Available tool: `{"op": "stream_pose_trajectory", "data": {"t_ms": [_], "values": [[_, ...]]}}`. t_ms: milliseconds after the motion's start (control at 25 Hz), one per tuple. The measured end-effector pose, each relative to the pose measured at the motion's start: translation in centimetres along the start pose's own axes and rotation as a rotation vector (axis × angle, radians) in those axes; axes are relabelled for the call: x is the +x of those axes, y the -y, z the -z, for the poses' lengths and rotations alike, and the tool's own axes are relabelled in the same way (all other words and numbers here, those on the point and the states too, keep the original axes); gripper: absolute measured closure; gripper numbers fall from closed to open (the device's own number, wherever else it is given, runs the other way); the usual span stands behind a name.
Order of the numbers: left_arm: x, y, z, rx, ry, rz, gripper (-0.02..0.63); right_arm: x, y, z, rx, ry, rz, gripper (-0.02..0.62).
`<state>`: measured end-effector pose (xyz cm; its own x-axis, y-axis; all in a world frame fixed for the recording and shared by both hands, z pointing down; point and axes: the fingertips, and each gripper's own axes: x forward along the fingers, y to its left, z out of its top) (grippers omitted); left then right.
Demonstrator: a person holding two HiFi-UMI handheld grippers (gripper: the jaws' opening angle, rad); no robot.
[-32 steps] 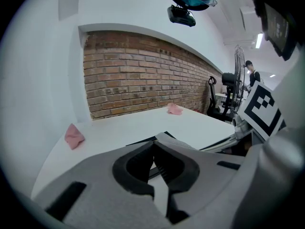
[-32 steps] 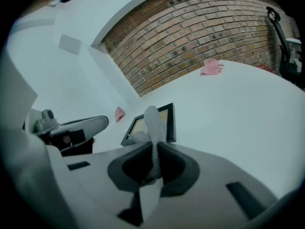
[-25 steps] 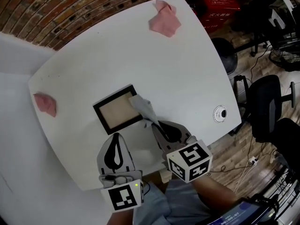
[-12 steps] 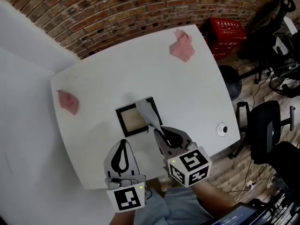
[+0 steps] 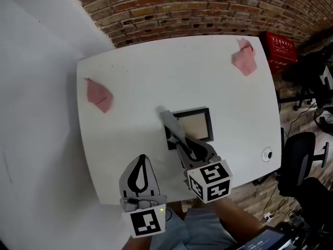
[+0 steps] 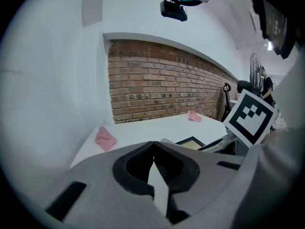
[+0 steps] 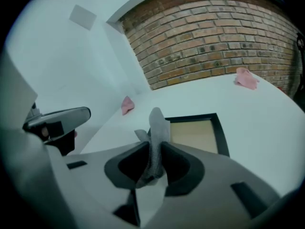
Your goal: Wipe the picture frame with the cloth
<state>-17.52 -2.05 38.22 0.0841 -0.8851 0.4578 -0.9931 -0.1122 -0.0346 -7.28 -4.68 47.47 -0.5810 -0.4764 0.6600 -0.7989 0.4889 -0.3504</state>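
Left gripper (image 5: 141, 158) nearest, over the white table's (image 5: 156, 72) near edge: jaws together, nothing between them. Right gripper (image 5: 182, 144) just beside it: jaws have just been opening, grey cloth (image 5: 169, 123) between them, pads touching it on both sides. Cloth runs out from the tips across the left edge of the black picture frame (image 5: 196, 126). Frame lies flat mid-table. Beyond: one pink rag (image 5: 98, 94) near the left edge, another (image 5: 244, 59) at the far right corner. Brick wall (image 5: 208, 4) behind.
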Motion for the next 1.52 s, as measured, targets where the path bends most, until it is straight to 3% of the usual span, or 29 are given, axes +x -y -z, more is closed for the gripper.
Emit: {"op": "stream_pose_trajectory", "data": {"t_ms": [200, 520, 720, 840, 1240, 1520], "values": [[1.1, -0.8, 1.4, -0.041, -0.016, 0.019, 0.597, -0.1, -0.2, 0.2, -0.045, -0.018, 0.013, 0.411], [1.8, -1.2, 0.8, -0.049, 0.001, 0.051, 0.597, 0.2, -0.6, -0.8, -0.155, -0.012, 0.053, 0.396], [2.0, -1.8, 1.7, -0.055, -0.013, 0.054, 0.597, 1.5, -0.6, -0.2, -0.167, -0.034, 0.082, 0.445], [2.1, -2.1, 2.2, -0.068, -0.024, 0.055, 0.597, 1.8, -0.4, 0.0, -0.168, -0.045, 0.097, 0.55], [2.4, -3.9, -0.2, -0.066, 0.021, 0.06, 0.597, 1.3, -2.2, -1.9, -0.098, 0.003, 0.046, 0.56], [2.6, -3.2, 1.9, -0.025, -0.032, 0.04, 0.597, 2.7, -1.0, -0.5, -0.091, -0.022, 0.035, 0.561]]}}
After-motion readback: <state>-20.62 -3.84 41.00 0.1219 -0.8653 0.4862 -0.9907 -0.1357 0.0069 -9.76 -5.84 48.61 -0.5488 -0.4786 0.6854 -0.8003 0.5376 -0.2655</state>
